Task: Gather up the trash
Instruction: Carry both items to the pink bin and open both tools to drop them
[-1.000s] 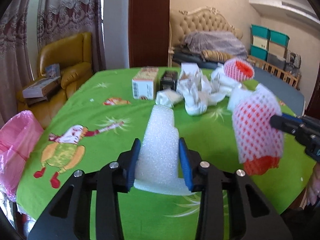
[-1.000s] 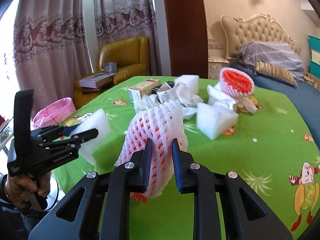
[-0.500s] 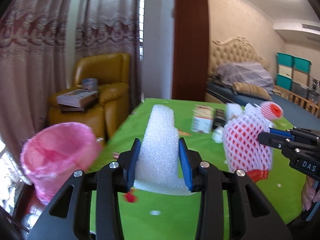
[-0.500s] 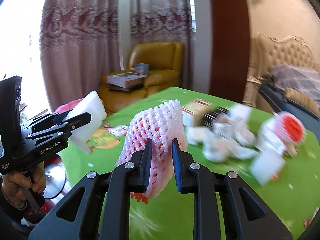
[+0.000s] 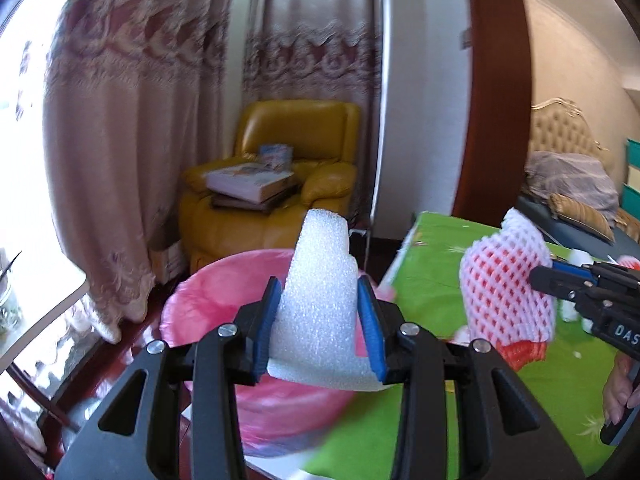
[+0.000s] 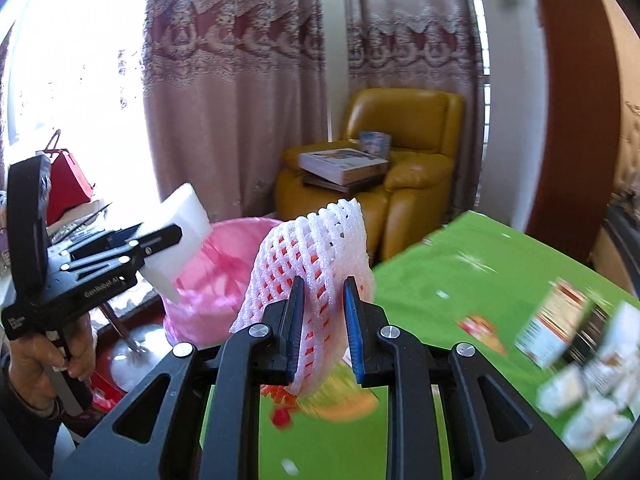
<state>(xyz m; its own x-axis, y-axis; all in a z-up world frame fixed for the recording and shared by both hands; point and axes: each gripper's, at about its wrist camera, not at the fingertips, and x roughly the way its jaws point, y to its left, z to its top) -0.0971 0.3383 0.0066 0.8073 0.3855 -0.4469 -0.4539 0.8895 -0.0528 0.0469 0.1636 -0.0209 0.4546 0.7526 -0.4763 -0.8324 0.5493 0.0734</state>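
Observation:
My left gripper (image 5: 320,300) is shut on a white foam block (image 5: 320,300), which hangs over the pink-lined trash bin (image 5: 208,304) beside the table. In the right wrist view the same foam block (image 6: 176,240) sits in the left gripper (image 6: 160,240) above the bin (image 6: 224,264). My right gripper (image 6: 322,300) is shut on a white and red foam fruit net (image 6: 312,256), held near the table's corner, just right of the bin. From the left wrist view that net (image 5: 504,288) shows at the right, pinched by the right gripper (image 5: 540,280).
The green printed tablecloth (image 6: 480,280) carries a blurred carton (image 6: 552,320) and white foam scraps (image 6: 592,400) at the right. A yellow armchair (image 5: 280,184) with books stands behind the bin. Curtains hang along the window. A hand (image 6: 52,356) grips the left tool's handle.
Both grippers have swung left from over the table toward the pink bin, each still holding its piece. The table trash has slid to the right edge of view.

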